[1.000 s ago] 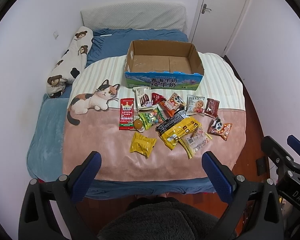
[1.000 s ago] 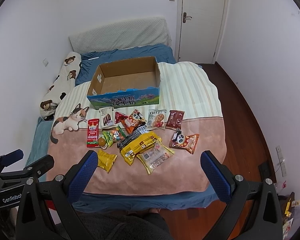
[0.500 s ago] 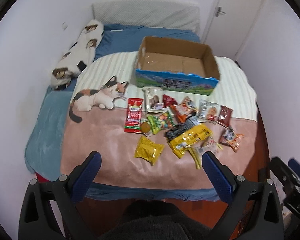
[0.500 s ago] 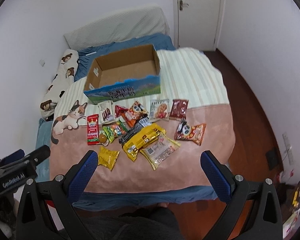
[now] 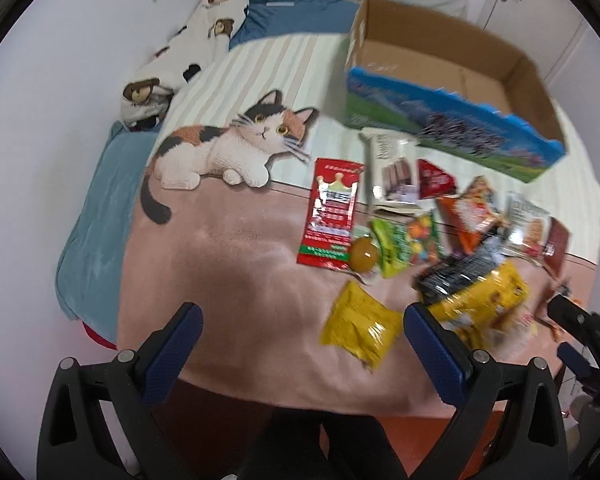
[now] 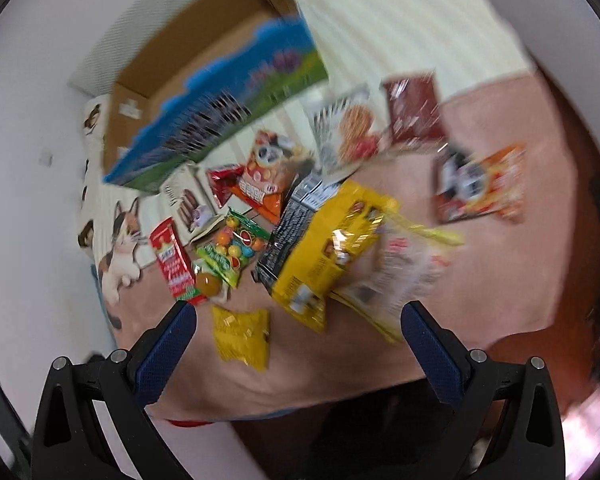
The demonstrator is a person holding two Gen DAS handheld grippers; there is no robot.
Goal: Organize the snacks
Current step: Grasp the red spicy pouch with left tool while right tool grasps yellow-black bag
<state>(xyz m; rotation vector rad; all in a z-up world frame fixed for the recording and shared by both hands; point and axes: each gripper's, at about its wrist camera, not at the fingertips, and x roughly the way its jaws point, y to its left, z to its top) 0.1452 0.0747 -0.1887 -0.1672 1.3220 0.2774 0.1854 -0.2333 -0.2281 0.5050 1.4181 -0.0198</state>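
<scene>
I have both claws spread wide and holding nothing; the left gripper [image 5: 298, 330] hangs over the near edge of the pink blanket [image 5: 236, 264], the right gripper [image 6: 298, 330] over the same edge further along; the snacks lie in a loose heap on the blanket in front of the cardboard box [image 5: 452, 76], which stands open and, so far as I can see, has nothing in it. I judge these packets light, crinkly and slick; film will slide between the pads, so I would pinch a flat crimped seam or a corner rather than the puffed middle. The small yellow packet [image 5: 360, 326] lies apart from the heap, nearest my left claw, and looks the easiest first take; the large yellow bag [image 6: 328, 244] overlaps a black packet [image 6: 292, 220] and a clear one [image 6: 400, 268], so lifting it may drag its neighbours. The red sachet [image 5: 332, 212] lies flat, hard to get a finger under on soft bedding. The right view is badly smeared; printing is unreadable, and the box's far inside wall is partly cut off; the round amber sweet [image 5: 363, 255] I cannot identify.
</scene>
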